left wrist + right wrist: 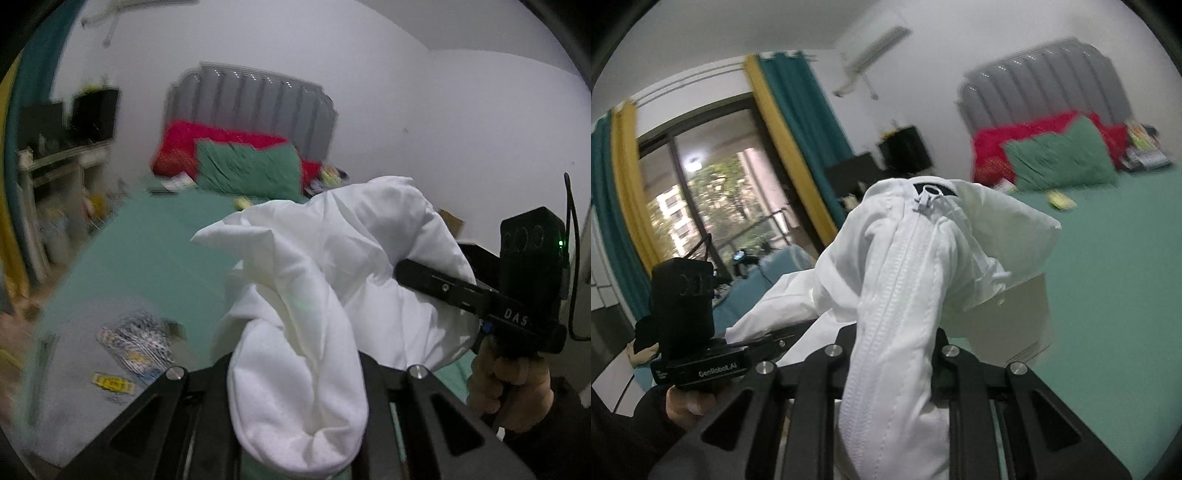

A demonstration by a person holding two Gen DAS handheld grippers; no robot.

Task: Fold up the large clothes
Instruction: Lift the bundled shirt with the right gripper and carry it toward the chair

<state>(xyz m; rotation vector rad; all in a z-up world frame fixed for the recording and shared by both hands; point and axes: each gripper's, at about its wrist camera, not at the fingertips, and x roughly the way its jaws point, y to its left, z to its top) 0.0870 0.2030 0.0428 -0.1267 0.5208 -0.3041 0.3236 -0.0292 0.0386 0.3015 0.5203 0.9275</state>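
Two grippers, left gripper (pixel 295 373) and right gripper (pixel 890 354), each clamp one crumpled white zippered jacket (pixel 905 266); green bed (pixel 155 254) at nine o'clock.

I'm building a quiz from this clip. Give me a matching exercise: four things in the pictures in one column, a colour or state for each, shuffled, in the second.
Things:
1. white zip-front jacket
2. bed sheet
3. padded headboard
4. blanket behind the green pillow

Colour or state:
A. grey
B. red
C. clamped in both grippers, lifted off the bed
D. teal green, spread flat

Pairs: 1-C, 2-D, 3-A, 4-B. The left gripper and right gripper each pinch a bunch of the jacket.
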